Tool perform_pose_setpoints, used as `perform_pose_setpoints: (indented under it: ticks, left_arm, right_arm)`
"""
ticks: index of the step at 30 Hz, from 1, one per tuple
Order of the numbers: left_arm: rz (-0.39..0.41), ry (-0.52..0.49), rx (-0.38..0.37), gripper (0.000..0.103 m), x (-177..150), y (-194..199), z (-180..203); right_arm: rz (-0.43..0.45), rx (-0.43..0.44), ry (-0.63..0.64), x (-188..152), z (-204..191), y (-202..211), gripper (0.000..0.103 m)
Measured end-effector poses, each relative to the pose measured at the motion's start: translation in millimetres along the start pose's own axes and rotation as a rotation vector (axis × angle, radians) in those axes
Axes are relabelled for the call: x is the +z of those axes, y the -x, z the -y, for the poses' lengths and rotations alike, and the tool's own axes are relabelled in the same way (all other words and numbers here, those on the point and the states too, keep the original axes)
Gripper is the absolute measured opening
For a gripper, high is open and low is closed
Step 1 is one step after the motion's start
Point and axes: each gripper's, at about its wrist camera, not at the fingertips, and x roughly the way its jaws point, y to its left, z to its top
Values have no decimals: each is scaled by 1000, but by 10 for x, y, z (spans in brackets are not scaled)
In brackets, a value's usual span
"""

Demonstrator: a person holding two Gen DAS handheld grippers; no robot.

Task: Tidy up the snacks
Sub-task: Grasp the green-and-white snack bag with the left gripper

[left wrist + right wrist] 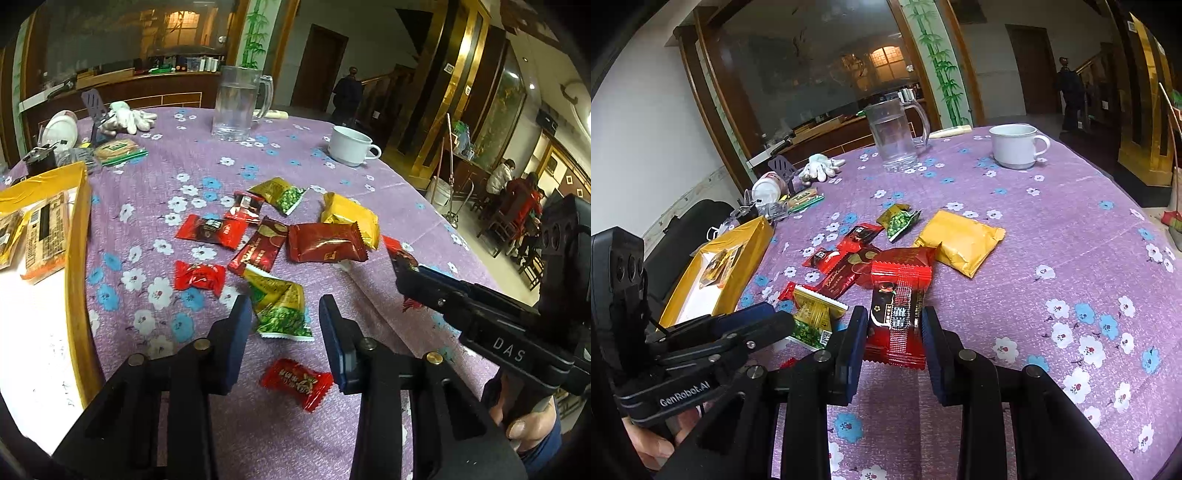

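A: What's the right gripper (894, 345) got?
B: It's clamped on a red packet (897, 314), glossy, with a black label panel and crimped ends, held just above the purple cloth (1052, 236).
A: And the left gripper (284, 325)?
B: Its pads stand apart, gripping nothing, either side of a green-gold pack (279, 306) on the cloth.
A: The tray (75, 236)?
B: Yellow-rimmed, off to the left, with a few packets inside.
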Motion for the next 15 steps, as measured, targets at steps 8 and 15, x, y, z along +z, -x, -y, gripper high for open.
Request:
perform_pose_setpoints:
  ticks: [8,15]
  left_arm:
    - [-59,-27,-9,58,-11,-58,59]
    - [-157,-12,59,61,46,-437,70]
  right_arm:
    - [4,27,-26,-2,59,36,31]
    - [5,54,-32,1,70,53,31]
